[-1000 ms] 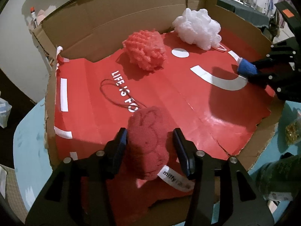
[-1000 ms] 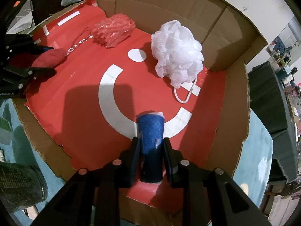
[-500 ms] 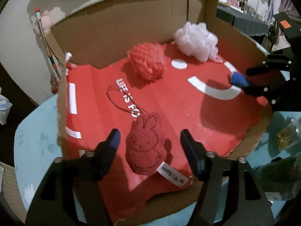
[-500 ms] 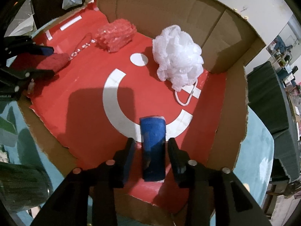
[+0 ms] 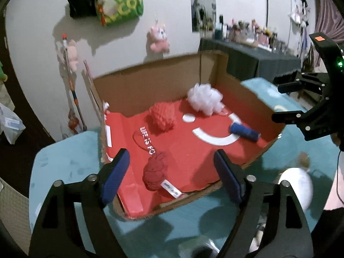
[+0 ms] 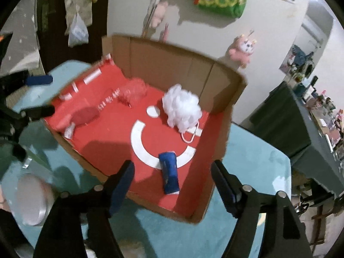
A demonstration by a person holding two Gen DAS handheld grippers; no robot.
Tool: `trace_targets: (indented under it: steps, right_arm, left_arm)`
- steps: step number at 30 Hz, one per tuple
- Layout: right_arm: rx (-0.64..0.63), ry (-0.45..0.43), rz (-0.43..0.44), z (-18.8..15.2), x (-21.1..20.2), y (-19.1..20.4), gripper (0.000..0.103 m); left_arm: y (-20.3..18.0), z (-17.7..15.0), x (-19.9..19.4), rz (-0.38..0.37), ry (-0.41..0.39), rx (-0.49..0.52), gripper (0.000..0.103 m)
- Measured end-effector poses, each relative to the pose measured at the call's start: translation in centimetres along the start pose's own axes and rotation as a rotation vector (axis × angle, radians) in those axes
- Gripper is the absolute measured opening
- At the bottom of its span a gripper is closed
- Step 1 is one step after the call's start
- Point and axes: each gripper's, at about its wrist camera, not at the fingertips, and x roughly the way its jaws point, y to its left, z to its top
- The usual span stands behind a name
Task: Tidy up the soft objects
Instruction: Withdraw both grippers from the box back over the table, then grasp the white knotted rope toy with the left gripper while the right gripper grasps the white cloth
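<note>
In the cardboard box [image 5: 163,79] on our teal worktop [image 6: 253,150], our left gripper [image 5: 172,172] and right gripper [image 6: 172,182], fingers just opened wide and empty, frame the red plush [image 5: 155,171] and blue roll [image 6: 169,173], its long axis running away between our right fingers.

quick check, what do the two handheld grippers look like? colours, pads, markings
Both match: matte black plastic frames with two long angled fingers, silver pivot screws, and dark blue pads on the inner faces. Left gripper, right gripper. Seen from the left wrist view, the right gripper carries an orange sticker on top, a green light on its body and a thin black cable trailing down.
</note>
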Motion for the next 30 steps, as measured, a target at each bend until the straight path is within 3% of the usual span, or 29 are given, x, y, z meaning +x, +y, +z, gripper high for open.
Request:
trace_targets:
  steps: [5,10,13,15,18,23,30]
  right_arm:
    - [0.031,-0.134,-0.011,-0.9,-5.6,0.9,0.097]
    - [0.056,-0.263,-0.014,-3.0,-10.7,2.9,0.103]
    - [0.058,-0.327,-0.017,-4.7,-13.1,4.3,0.103]
    - [0.055,-0.374,-0.035,-6.3,-14.6,5.6,0.103]
    - [0.064,-0.421,-0.071,-8.5,-16.1,7.1,0.103]
    - [0.119,-0.468,-0.11,-12.1,-17.5,8.7,0.103]
    - [0.239,-0.5,-0.137,-16.7,-17.4,9.8,0.103]
  left_arm:
    - [-2.1,-0.8,-4.8,0.027,-0.113,-0.015,0.089]
    - [-4.1,-2.1,-9.0,0.033,-0.217,-0.048,0.09]
    - [-5.5,-3.4,-11.4,0.061,-0.274,-0.06,0.09]
    - [-6.2,-4.6,-12.8,0.05,-0.303,-0.081,0.098]
    - [-7.3,-6.4,-14.3,0.042,-0.341,-0.104,0.099]
    - [-8.8,-9.4,-15.8,0.04,-0.367,-0.141,0.099]
    - [-10.4,-13.5,-16.5,0.095,-0.391,-0.187,0.1]
